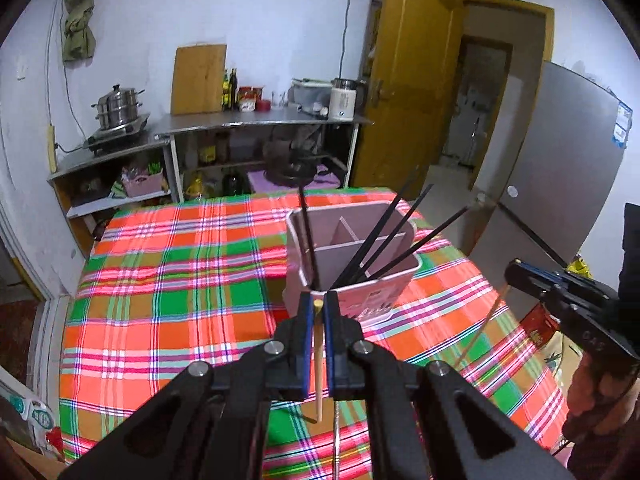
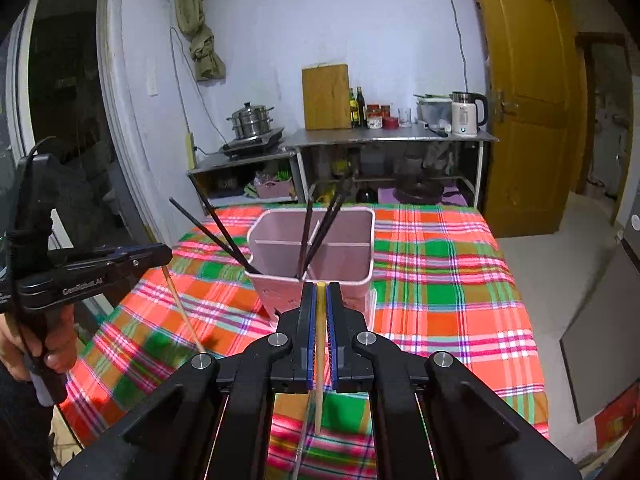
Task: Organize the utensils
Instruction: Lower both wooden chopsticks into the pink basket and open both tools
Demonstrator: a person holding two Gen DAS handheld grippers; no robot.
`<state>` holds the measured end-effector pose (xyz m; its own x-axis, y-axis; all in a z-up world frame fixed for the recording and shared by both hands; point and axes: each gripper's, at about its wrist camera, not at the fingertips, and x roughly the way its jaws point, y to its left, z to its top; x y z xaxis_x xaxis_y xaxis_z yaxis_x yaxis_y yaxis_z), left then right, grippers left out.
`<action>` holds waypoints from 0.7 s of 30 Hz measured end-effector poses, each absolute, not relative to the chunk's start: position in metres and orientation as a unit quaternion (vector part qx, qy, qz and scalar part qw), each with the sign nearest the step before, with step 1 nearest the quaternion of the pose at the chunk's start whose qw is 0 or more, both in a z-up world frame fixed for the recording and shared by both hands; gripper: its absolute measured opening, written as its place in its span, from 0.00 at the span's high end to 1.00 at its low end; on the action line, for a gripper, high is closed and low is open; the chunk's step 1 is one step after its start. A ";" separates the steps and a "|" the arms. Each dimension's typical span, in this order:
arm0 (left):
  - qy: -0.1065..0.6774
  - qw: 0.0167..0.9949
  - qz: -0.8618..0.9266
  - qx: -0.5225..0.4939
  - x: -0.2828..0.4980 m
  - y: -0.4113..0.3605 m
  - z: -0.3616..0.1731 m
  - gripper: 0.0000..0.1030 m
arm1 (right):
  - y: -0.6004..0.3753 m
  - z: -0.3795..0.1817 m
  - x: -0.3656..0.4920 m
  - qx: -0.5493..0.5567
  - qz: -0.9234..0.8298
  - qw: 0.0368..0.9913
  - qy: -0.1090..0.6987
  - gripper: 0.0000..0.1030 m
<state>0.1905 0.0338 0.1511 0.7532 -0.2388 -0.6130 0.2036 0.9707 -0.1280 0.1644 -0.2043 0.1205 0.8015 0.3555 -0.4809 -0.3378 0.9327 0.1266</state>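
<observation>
A pink utensil holder (image 1: 360,264) with dividers stands on the plaid tablecloth (image 1: 180,264), holding several black chopsticks (image 1: 380,236). It also shows in the right wrist view (image 2: 320,256). My left gripper (image 1: 318,304) is shut on a light wooden chopstick (image 1: 318,372), just in front of the holder. My right gripper (image 2: 320,292) is shut on another wooden chopstick (image 2: 319,360), also close to the holder's near wall. Each gripper shows in the other's view, holding its chopstick tip down: the right one (image 1: 560,296), the left one (image 2: 100,268).
A thin metal utensil (image 1: 336,436) lies on the cloth under my left gripper. Steel shelves with a steamer pot (image 1: 118,106), cutting board (image 2: 326,96) and kettle (image 2: 466,114) stand behind the table. A fridge (image 1: 560,168) and yellow door (image 2: 528,100) are at right.
</observation>
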 end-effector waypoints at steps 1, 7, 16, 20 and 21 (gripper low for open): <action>0.328 0.937 -0.119 -0.027 0.190 0.033 0.154 0.94 | -0.204 0.124 0.164 0.018 0.183 0.950 0.252 0.95; 0.320 0.937 -0.130 -0.040 0.198 0.027 0.170 0.95 | -0.197 0.138 0.167 0.026 0.189 0.953 0.234 0.95; 0.293 0.945 -0.136 -0.047 0.222 0.020 0.207 0.95 | -0.181 0.165 0.187 0.043 0.207 0.956 0.203 0.96; 0.278 0.949 -0.137 -0.052 0.236 0.021 0.228 0.95 | -0.176 0.186 0.200 0.050 0.209 0.959 0.184 0.96; 0.273 0.951 -0.137 -0.053 0.239 0.021 0.233 0.95 | -0.175 0.190 0.202 0.052 0.209 0.960 0.178 0.96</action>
<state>0.2392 0.0214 0.2328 0.8134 -0.2887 -0.5050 0.2311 0.9571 -0.1749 0.2023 -0.1754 0.1901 0.8491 0.4198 -0.3205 -0.3827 0.9072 0.1746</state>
